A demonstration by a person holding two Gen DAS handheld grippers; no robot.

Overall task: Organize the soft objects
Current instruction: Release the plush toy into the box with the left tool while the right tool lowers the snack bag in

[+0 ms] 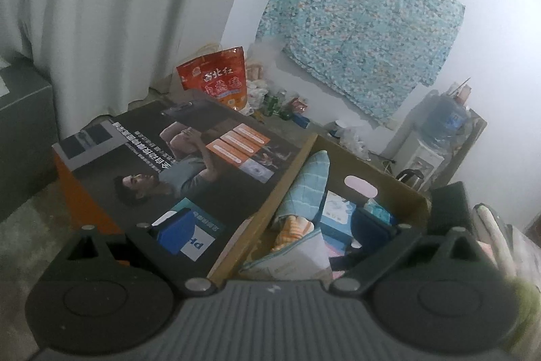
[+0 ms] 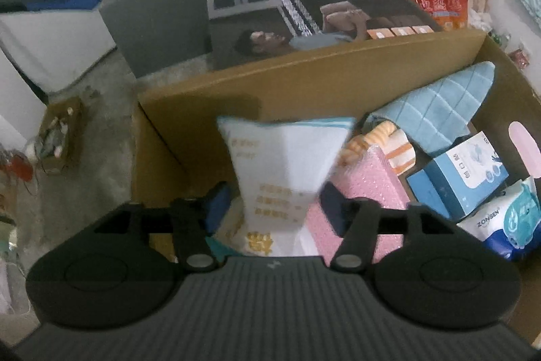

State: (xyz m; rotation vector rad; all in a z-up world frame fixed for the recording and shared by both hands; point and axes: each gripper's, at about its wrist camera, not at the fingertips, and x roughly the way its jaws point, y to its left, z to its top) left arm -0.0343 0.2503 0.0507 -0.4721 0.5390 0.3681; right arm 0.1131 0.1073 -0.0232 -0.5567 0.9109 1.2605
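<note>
Grey concrete floor (image 2: 101,137) runs under everything, with a pale curtain (image 1: 101,5) and a white wall behind, where a flowered blue cloth (image 1: 358,32) hangs. Against the wall stand a red snack bag (image 1: 216,76) and, further right, a water dispenser (image 1: 436,137) with its blue bottle on top.

An open cardboard box (image 2: 270,80) sits on the floor, touching a printed carton (image 1: 175,164) that lies flat beside it. Inside the box lie a blue quilted cushion (image 2: 449,110), an orange striped soft toy (image 2: 382,141) tucked against it, a pink bubble mailer (image 2: 365,188), a blue tissue box (image 2: 460,178) and a pack of wet wipes (image 2: 503,222) (the last two at the right side of the box).

In the right wrist view the right gripper (image 2: 270,208) hangs over the box with a white pouch (image 2: 287,164) standing between its fingers (image 2: 216,205). Its jaws stand fairly wide, and the pads do not appear to press the pouch (the pouch is blurred, so contact on its right edge is hard to judge).

From the left wrist view the left gripper (image 1: 270,232) hovers over the near edge of the box, jaws spread wide with nothing between them; the same white pouch shows below, lying on the box's contents.
</note>
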